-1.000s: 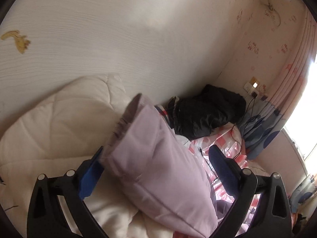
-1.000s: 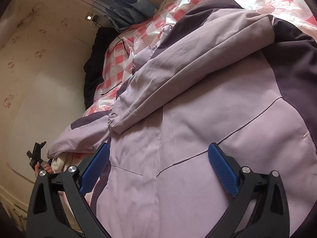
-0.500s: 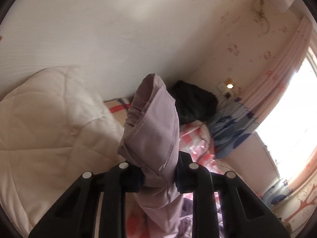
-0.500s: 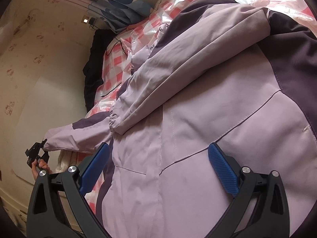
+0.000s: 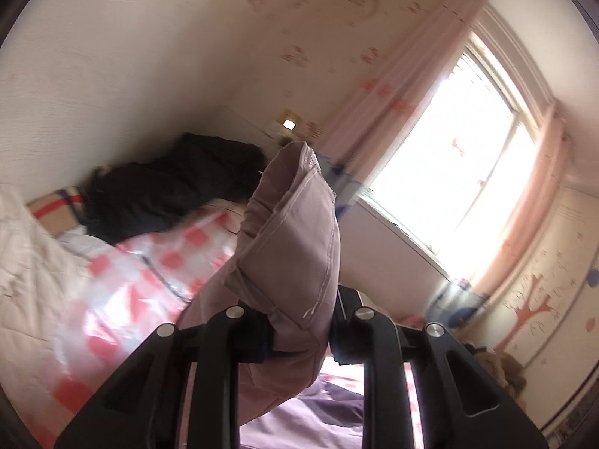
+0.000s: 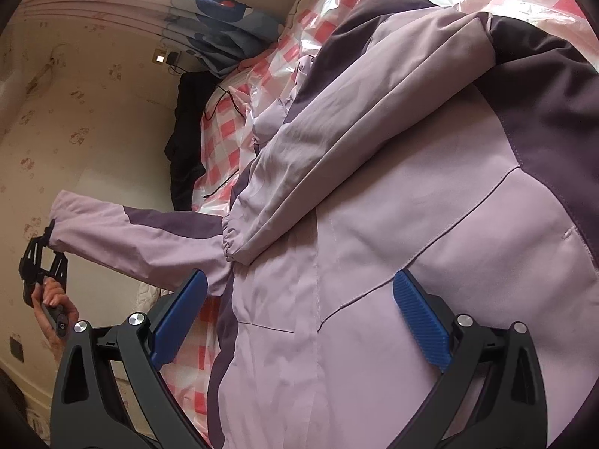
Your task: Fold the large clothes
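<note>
A lilac jacket (image 6: 393, 247) with dark purple panels lies spread on a bed covered with a pink checked sheet (image 6: 221, 138). One sleeve (image 6: 337, 142) is folded across its body. My left gripper (image 5: 299, 327) is shut on the cuff of the other sleeve (image 5: 295, 239) and holds it up in the air. In the right wrist view that sleeve (image 6: 123, 232) stretches out to the left, to the left gripper (image 6: 46, 239) in a hand. My right gripper (image 6: 299, 314) is open and empty, just above the jacket's front.
A black garment (image 5: 168, 187) is heaped at the bed's far corner by the wall. A cream quilt (image 5: 26, 262) lies at the left. A bright window (image 5: 449, 172) with pink curtains, and a blue patterned curtain (image 6: 232, 22), stand beyond the bed.
My left gripper closed on the sleeve cuff, then lifted it up and away from the bed, pulling the sleeve out straight. The right gripper stayed open over the jacket.
</note>
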A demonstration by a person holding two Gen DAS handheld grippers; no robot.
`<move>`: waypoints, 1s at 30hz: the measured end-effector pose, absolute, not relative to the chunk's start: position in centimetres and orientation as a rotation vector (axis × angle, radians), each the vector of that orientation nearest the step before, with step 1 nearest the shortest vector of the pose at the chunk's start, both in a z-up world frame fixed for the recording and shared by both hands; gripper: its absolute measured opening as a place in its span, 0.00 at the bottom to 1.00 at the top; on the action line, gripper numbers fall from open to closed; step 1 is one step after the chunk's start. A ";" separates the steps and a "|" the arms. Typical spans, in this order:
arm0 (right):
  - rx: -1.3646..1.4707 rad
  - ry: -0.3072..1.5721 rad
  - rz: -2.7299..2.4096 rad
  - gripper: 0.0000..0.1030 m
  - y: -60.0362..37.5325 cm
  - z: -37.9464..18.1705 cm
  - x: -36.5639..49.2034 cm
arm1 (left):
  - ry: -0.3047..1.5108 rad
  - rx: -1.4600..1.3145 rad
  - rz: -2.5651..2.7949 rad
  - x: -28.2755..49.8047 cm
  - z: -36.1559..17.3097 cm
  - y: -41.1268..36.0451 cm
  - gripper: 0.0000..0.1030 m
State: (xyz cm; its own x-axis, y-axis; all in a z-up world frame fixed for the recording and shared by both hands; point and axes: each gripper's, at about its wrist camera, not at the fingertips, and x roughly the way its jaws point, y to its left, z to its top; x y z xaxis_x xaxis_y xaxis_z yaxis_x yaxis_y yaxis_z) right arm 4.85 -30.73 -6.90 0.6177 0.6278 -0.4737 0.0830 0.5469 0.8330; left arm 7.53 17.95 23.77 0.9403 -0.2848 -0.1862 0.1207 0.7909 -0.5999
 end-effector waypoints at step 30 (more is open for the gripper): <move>1.314 0.626 0.265 0.93 -41.2 -6.4 2.2 | 0.867 -0.209 -0.556 14.2 -1.0 -24.0 0.23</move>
